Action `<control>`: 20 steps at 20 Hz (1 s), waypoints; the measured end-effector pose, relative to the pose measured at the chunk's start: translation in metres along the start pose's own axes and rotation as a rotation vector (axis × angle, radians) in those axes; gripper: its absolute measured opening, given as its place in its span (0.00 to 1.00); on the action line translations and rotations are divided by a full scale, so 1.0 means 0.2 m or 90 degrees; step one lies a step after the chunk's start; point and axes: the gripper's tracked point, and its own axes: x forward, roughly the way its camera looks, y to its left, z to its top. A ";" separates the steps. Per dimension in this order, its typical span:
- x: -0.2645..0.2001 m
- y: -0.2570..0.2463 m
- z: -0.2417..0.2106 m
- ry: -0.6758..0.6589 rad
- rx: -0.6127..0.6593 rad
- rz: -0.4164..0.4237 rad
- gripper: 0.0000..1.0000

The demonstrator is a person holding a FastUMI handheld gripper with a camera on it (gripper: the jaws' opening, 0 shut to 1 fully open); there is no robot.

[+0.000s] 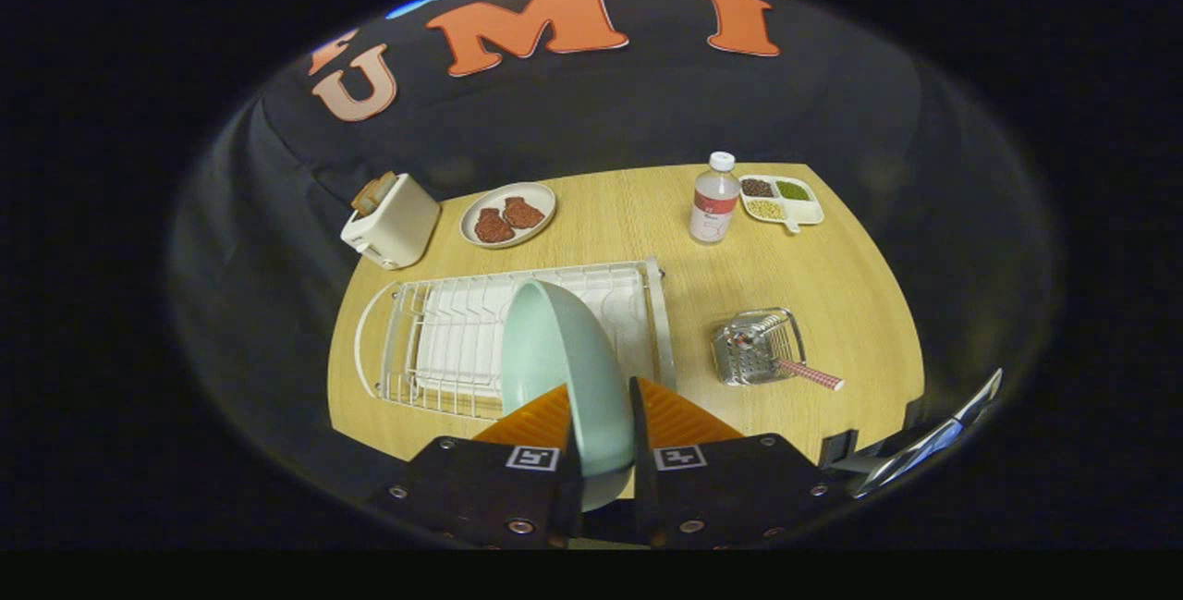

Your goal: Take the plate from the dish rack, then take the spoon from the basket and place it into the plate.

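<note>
A pale green plate (559, 369) stands on edge between my fingers, and my gripper (603, 410) is shut on its rim. The plate is lifted above the white wire dish rack (434, 341), which lies just beyond and to the left of the fingers. To the right of the rack stands a small metal basket (753, 350). A spoon with a red checked handle (811, 375) rests in the basket, its handle sticking out toward the right.
On the wooden table (832, 276), a white toaster (393, 221) with bread stands far left. A plate of two patties (507, 214) sits behind the rack. A bottle (714, 200) and a divided snack tray (782, 199) stand at the far right.
</note>
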 end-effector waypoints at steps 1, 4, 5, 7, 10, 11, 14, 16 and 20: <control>-0.01 -0.02 -0.03 0.002 0.011 0.008 0.23; -0.03 -0.08 -0.12 0.003 0.040 0.037 0.23; -0.04 -0.10 -0.15 0.003 0.049 0.049 0.23; -0.06 -0.13 -0.21 -0.005 0.060 0.068 0.23; -0.08 -0.14 -0.35 0.003 0.076 0.109 0.23; -0.09 -0.14 -0.39 0.004 0.087 0.127 0.23; -0.08 -0.15 -0.49 0.012 0.125 0.171 0.23; -0.05 -0.16 -0.55 0.014 0.143 0.187 0.23; 0.04 -0.23 -0.69 0.036 0.168 0.197 0.23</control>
